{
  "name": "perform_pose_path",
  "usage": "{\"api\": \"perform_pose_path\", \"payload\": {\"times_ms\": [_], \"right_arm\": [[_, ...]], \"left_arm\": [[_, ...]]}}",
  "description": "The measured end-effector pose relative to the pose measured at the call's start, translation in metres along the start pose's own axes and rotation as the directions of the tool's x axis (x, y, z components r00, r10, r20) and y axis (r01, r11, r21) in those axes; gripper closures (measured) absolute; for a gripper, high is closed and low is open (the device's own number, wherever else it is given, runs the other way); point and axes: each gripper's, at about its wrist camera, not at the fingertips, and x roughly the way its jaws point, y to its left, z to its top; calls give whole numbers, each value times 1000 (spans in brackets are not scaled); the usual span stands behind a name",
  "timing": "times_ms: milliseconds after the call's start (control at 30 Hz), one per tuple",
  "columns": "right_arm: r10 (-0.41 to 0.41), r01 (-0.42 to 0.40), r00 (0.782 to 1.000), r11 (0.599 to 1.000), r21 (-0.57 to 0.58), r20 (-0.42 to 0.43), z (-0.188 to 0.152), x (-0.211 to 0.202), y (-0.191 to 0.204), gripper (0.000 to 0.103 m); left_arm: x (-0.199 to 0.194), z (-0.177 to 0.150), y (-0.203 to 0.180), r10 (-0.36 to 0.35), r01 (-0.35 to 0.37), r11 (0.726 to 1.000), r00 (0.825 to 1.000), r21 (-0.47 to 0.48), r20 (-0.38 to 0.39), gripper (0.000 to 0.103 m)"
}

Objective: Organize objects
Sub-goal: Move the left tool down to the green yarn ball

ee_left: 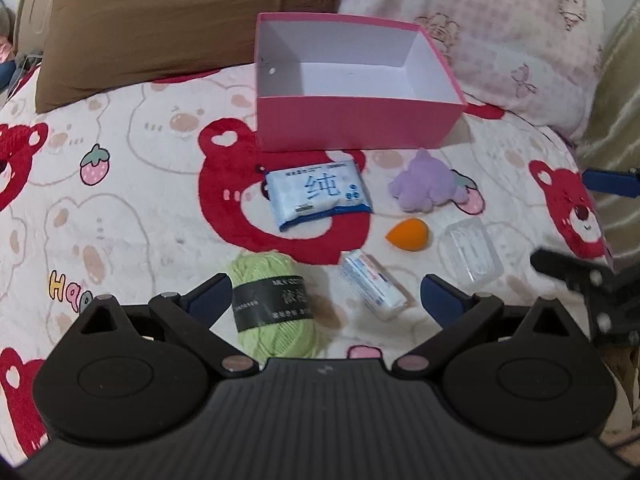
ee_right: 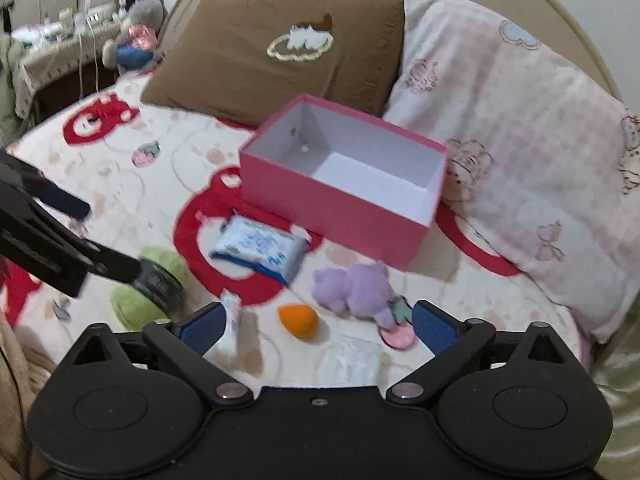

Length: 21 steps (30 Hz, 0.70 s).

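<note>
A pink box (ee_left: 356, 128) with a white, empty interior stood open on the bear-print blanket (ee_left: 120, 208), at 12 o'clock in the left wrist view, with six loose items spread before it. The left gripper (ee_left: 324, 294) was held with its tongs wide apart, and the green yarn skein (ee_left: 276, 308) lay just inside its left pad, at about 7 o'clock of the item group; nothing was clamped. The right gripper (ee_right: 316, 326) was likewise spread apart and empty, hovering over the orange makeup sponge (ee_right: 298, 320) and a clear plastic case (ee_right: 354, 358). The step in hand was judged to be the pickup of the yarn skein, with nothing yet placed in the box. The skein's long axis ran roughly from 12 to 6 o'clock, its dark paper band (ee_left: 268, 300) wrapped across the middle; a good grasp would be taken across that band, at right angles to the long axis, with the gripper shifted left so that the skein sat centred between the pads, and closed gently, since the yarn would likely compress. Beyond it, the blue wipes pack (ee_left: 318, 196) lay nearest the box, the purple plush toy (ee_left: 424, 184) at 2 o'clock, and the white tube (ee_left: 374, 284) pointed from 11 towards 5 o'clock.
</note>
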Motion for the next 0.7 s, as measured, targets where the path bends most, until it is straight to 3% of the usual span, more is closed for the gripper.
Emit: {"api": "perform_pose_path", "payload": {"times_ms": [100,167,267,300,400,567,700], "right_arm": [[64,-64,998,997,-40,-7,7,8,12,4],[105,-106,994,991,-83,-9,11,12,24,4],[194,-195,981,973,-123,-23,19,20,43,6],[184,-187,982,972,-141,-32,21,24,50,11],[176,-174,984,957,-233,-10,23,33,67,12],[323,-329,944,927,-181,-64,25,55,77,12],[395,-403,915,901,-161,-80,20,76,94,12]], "left_arm": [[8,1,14,13,-12,998,1000,-67,13,2],[16,1,18,24,-24,998,1000,-65,1,2],[31,3,25,-15,13,999,999,-50,-48,8],[33,3,30,-5,3,999,999,-54,-47,8],[39,3,43,28,-31,997,999,-74,-36,9],[53,-3,63,-30,20,990,997,-142,-73,12],[69,-13,78,-33,12,981,993,-194,-110,18]]}}
